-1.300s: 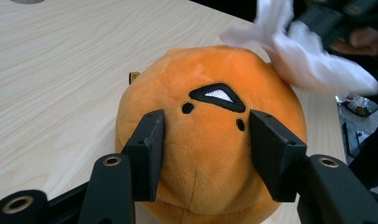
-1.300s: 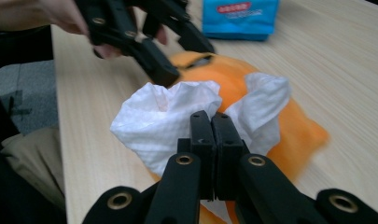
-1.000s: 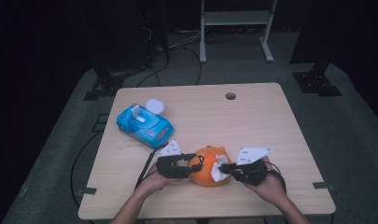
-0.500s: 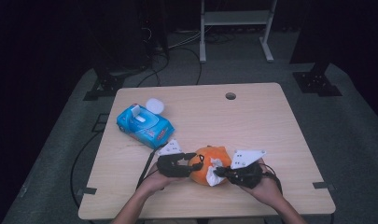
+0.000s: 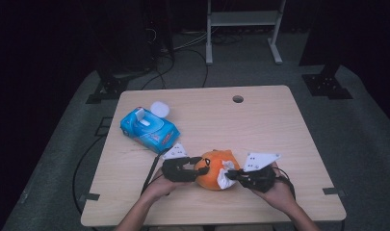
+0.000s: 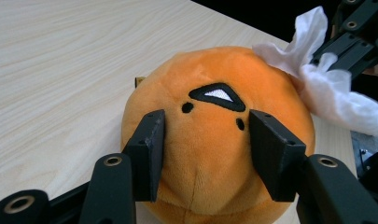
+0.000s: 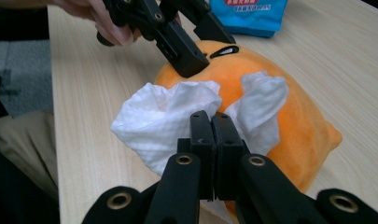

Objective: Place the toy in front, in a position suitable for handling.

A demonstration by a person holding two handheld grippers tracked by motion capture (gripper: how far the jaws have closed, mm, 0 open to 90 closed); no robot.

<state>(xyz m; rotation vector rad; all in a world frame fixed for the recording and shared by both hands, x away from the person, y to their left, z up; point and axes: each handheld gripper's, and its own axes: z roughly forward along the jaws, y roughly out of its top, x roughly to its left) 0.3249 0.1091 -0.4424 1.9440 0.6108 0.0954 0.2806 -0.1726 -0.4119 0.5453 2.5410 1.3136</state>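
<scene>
Tissue (image 5: 226, 175) shifted — against plush (image 5: 212, 170)

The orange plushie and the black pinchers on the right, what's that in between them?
A crumpled white wipe. The right gripper pinches it shut and holds it against the orange plushie; the right gripper view shows this best.

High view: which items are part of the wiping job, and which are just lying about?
In use: orange plush toy, white wipe, left gripper, right gripper.
Lying about: blue wipes pack, white round lid.
</scene>
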